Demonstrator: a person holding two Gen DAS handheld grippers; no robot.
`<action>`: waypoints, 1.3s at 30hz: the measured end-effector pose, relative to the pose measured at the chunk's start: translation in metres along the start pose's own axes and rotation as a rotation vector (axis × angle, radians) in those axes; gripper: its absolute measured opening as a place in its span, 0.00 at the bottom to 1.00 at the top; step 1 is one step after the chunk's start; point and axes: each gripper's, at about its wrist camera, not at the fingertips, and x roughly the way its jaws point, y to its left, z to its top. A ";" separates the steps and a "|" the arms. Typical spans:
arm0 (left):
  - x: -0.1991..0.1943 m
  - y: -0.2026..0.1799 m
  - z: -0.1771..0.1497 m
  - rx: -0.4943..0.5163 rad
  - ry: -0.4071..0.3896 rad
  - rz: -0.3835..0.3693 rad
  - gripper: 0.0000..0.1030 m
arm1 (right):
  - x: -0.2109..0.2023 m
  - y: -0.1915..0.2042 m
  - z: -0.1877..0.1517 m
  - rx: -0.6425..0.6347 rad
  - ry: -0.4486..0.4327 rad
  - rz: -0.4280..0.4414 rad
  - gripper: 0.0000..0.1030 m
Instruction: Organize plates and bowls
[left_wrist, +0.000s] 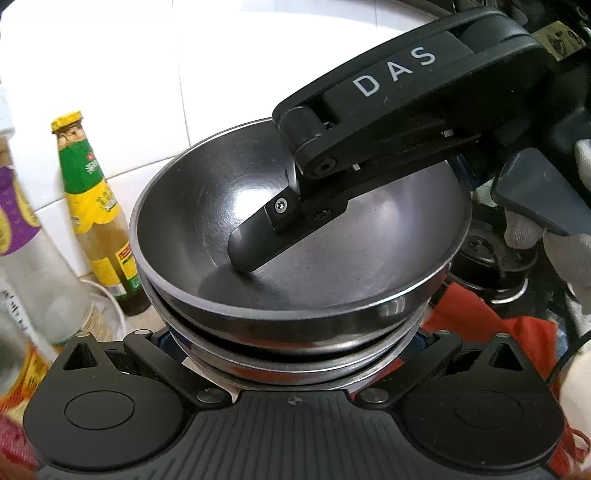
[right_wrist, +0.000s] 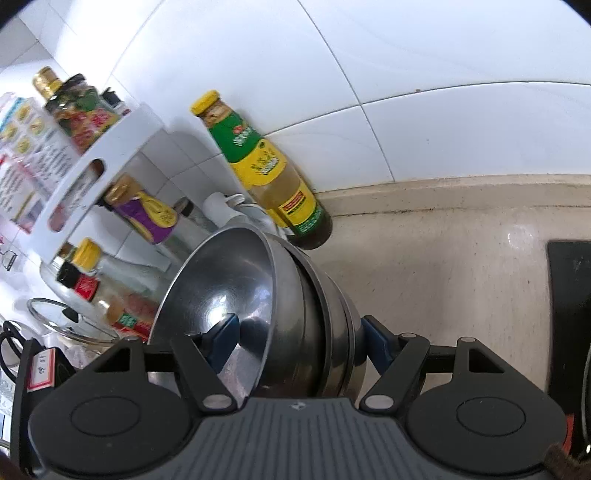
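Both tongs hold 1 nested stack of steel bowls above the tabletop.

The right tongs (right_wrist: 299, 345) are closed on the stack of bowls (right_wrist: 258, 306) across its wall: 1 blue-padded finger (right_wrist: 223, 341) sits inside the top bowl, the other against the outermost bowl. In the right wrist view the stack lies tipped, its open mouth facing left toward the white rack (right_wrist: 99, 162) of bottles. The left tongs (left_wrist: 295, 343) straddle the stack's base (left_wrist: 295, 354), part-spread; I cannot tell whether their pads touch it. The yellow-capped sauce bottle (right_wrist: 266, 166) stands just behind the rims against the tiled wall (right_wrist: 406, 92). Bare tabletop (right_wrist: 443, 266) opens to the right, up to a black slab (right_wrist: 569, 314) at the edge.
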 end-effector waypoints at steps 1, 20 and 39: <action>-0.006 -0.002 -0.003 -0.001 0.002 0.002 1.00 | -0.003 0.002 -0.004 0.002 -0.004 0.002 0.65; -0.062 -0.071 -0.082 -0.092 0.085 0.051 1.00 | -0.046 0.012 -0.110 -0.044 0.074 0.065 0.65; -0.023 -0.068 -0.115 -0.083 0.171 0.047 1.00 | -0.025 -0.014 -0.174 -0.058 0.096 0.022 0.64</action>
